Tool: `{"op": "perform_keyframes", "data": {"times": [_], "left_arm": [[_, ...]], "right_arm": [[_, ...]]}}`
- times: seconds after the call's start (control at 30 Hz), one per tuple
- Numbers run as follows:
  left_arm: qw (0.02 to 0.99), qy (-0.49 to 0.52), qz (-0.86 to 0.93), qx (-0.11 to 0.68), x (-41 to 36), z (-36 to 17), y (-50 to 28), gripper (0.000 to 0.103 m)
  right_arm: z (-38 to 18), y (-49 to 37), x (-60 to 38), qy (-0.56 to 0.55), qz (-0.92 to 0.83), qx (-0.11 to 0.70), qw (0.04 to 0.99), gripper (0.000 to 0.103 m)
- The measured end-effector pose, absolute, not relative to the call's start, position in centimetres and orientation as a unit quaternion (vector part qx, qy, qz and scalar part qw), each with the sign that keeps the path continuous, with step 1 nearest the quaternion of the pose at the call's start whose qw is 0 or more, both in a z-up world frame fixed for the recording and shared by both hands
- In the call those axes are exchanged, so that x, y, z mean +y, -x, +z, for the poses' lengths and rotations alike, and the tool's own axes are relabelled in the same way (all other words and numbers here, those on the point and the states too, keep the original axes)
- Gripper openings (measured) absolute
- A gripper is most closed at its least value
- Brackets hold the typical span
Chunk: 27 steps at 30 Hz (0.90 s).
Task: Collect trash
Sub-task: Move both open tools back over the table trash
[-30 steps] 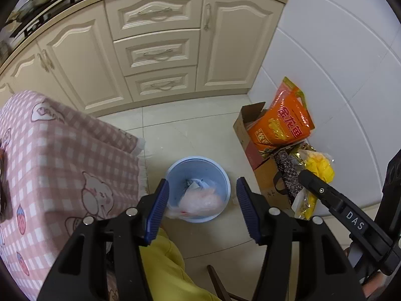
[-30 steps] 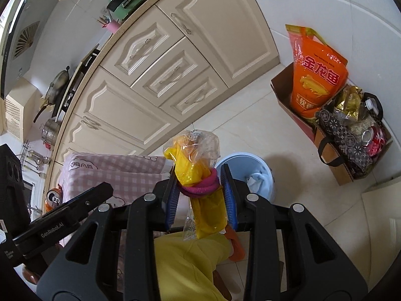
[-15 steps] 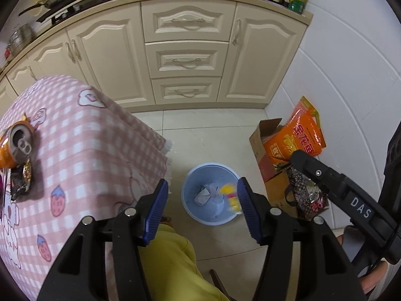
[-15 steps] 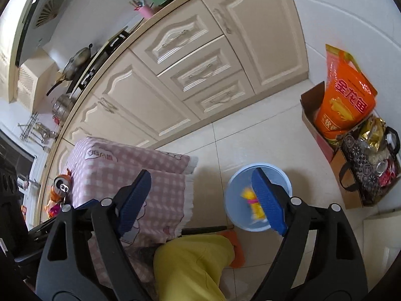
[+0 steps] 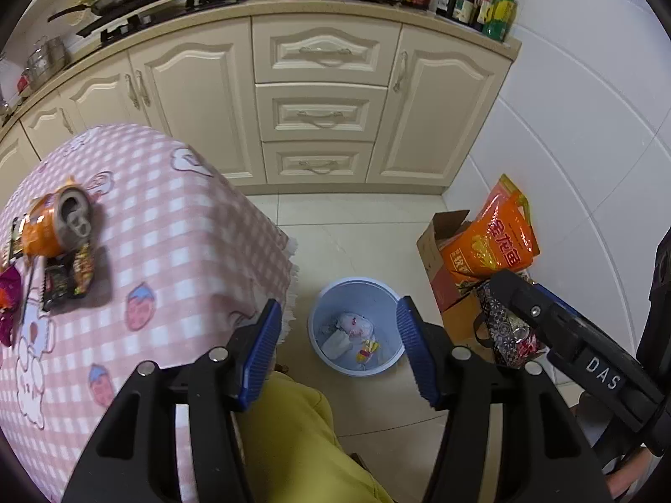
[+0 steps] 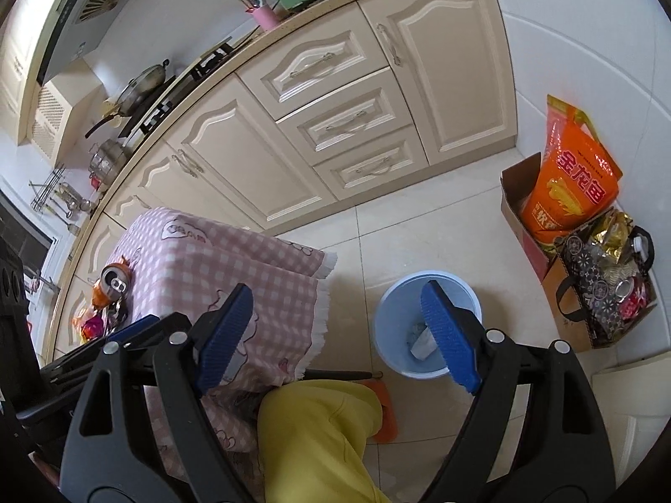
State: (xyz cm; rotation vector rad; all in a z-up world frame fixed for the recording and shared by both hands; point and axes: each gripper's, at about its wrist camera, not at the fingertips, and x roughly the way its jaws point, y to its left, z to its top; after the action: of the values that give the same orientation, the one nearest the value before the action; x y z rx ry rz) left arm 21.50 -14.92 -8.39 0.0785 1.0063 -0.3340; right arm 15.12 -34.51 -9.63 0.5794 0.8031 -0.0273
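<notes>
A light blue bin (image 5: 356, 283) stands on the floor tiles beside the pink checked table (image 5: 167, 230). Inside it lie a white crumpled bag (image 5: 356, 322) and a yellow wrapper (image 5: 367, 348). My left gripper (image 5: 337, 310) hangs high over the bin, open, with nothing between its blue pads. My right gripper (image 6: 335, 289) is wide open and empty too, its right pad (image 6: 446, 335) in front of the bin (image 6: 390, 306). On the table lie an orange drink can (image 5: 54, 226), also in the right wrist view (image 6: 111, 287), and dark snack wrappers (image 5: 67, 276).
A cardboard box with an orange bag (image 5: 490, 243) and a patterned carrier bag (image 5: 507, 327) stand by the white wall. Cream cabinets (image 5: 318, 113) run along the back. A person's yellow trouser leg (image 5: 302, 440) is below the grippers.
My right gripper opened and let go of the yellow wrapper bundle, which dropped into the bin. Both grippers rose and drew back, bringing the table top and can into view.
</notes>
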Motion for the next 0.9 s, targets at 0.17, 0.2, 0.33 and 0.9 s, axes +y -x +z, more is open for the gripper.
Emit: {"op": "perform_keyframes", "data": {"times": [0.17, 0.2, 0.33, 0.9], "left_arm": [[0.873, -0.024, -0.148, 0.464, -12.6, -7.0, -20.1, 0.064], [0.875, -0.022, -0.145, 0.462, -12.3, -6.8, -20.0, 0.064], [0.884, -0.007, -0.127, 0.45, -9.8, -5.7, -19.0, 0.065], [0.903, 0.08, -0.007, 0.421, 4.8, -3.5, -16.1, 0.07]], "right_arm": [[-8.2, -14.6, -32.3, -0.261, 0.002, 0.38, 0.887, 0.081], [-8.1, -14.5, -31.9, -0.259, 0.005, 0.38, 0.888, 0.081], [-7.1, -14.5, -29.6, -0.245, 0.025, 0.379, 0.892, 0.081], [-4.8, -17.5, -16.3, -0.151, 0.128, 0.415, 0.888, 0.086]]}}
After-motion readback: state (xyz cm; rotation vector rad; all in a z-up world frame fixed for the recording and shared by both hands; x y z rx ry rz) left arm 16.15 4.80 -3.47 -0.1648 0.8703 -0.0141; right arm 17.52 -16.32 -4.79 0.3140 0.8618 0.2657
